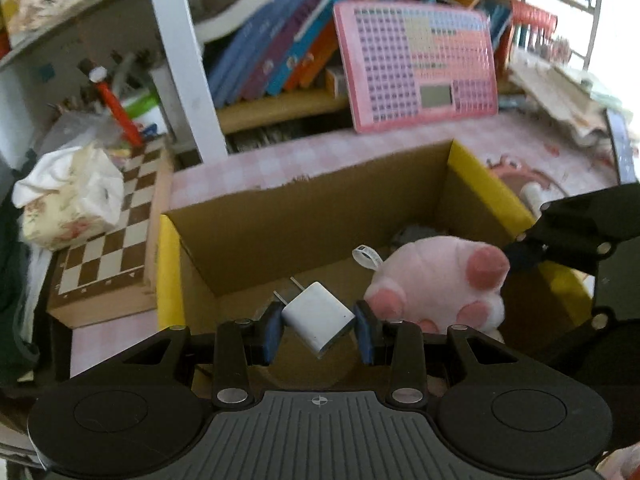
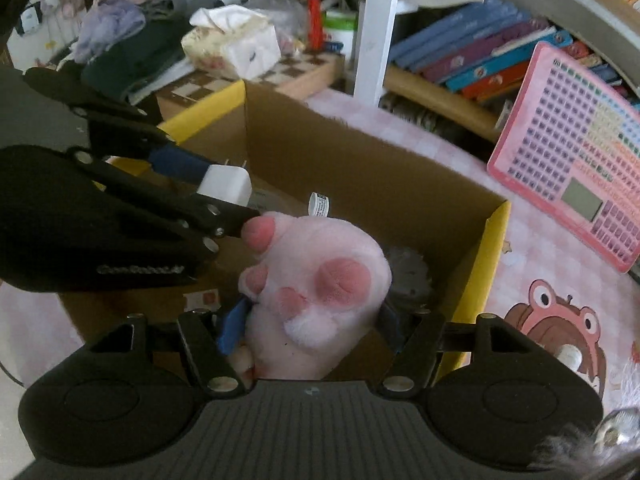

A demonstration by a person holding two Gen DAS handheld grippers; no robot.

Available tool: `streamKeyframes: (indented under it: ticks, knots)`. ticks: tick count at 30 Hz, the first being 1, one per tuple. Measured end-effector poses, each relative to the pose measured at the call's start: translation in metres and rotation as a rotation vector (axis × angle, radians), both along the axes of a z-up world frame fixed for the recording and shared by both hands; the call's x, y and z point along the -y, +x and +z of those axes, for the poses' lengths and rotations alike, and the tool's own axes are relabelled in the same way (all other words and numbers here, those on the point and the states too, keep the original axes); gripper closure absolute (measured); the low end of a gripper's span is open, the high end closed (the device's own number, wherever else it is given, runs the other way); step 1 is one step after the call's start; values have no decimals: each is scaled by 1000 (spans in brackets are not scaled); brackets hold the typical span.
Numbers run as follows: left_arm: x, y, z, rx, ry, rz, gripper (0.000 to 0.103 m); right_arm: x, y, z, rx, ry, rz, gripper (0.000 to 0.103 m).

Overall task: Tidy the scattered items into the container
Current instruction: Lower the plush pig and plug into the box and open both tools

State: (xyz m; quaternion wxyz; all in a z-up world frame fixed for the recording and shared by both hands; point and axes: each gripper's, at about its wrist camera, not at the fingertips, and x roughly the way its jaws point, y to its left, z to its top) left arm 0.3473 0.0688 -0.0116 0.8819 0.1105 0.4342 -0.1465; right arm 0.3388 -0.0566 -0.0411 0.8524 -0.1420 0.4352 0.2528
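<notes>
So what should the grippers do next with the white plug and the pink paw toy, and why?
Probably let go. The left gripper holds the white charger plug and the right gripper holds the pink paw plush, both already over the open cardboard box. Opening the jaws should drop each inside.

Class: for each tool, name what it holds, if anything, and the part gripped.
Left tool: white charger, pinched across its body's sides, prongs free. Right tool: pink plush paw sits between its fingers at the wrist end; firm grip cannot be told.
</notes>
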Motion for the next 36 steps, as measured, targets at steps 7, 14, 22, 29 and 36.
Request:
streamKeyframes:
  ticks: [7,14,22,29,36]
  knots:
    - [9,23,-4,-21,52,-31,67,-6,12,-2,15,-32,4,32]
    - [16,44,-13,-39,49,-14,67,-6,11,0,30,-6,-2,17]
    - [14,40,-7,-22,41,-17,50,-5,-4,11,77,-6,13,15]
    - [18,9,19,85,63,-23,31,-4,-18,24,114,13,-2,15]
    - [18,-49,63,259,56,-31,23,2,-54,52,183,51,-5,14]
